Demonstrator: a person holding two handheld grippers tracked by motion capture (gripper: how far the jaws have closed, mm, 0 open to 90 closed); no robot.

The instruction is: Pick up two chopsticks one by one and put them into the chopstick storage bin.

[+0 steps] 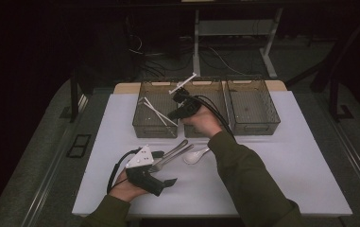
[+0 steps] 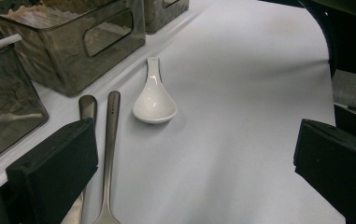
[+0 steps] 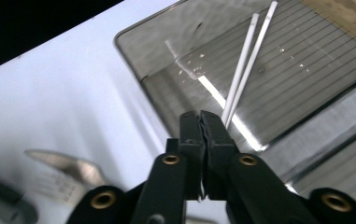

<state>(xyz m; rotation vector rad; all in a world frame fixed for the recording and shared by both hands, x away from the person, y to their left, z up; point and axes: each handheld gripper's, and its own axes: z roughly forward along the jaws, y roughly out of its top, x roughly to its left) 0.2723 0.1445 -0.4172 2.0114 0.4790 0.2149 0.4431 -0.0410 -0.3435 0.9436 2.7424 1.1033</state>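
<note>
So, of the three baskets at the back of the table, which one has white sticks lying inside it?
The left basket: two white sticks lie in it. The right gripper is at the middle basket, and the right basket looks empty.

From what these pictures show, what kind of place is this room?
Probably a lab or workshop set up for recording handling tasks, not a kitchen. A white-topped table holds three dark bins, cutlery and a white spoon; cables trail on the floor by bare desk legs, and the surroundings are dark.
</note>
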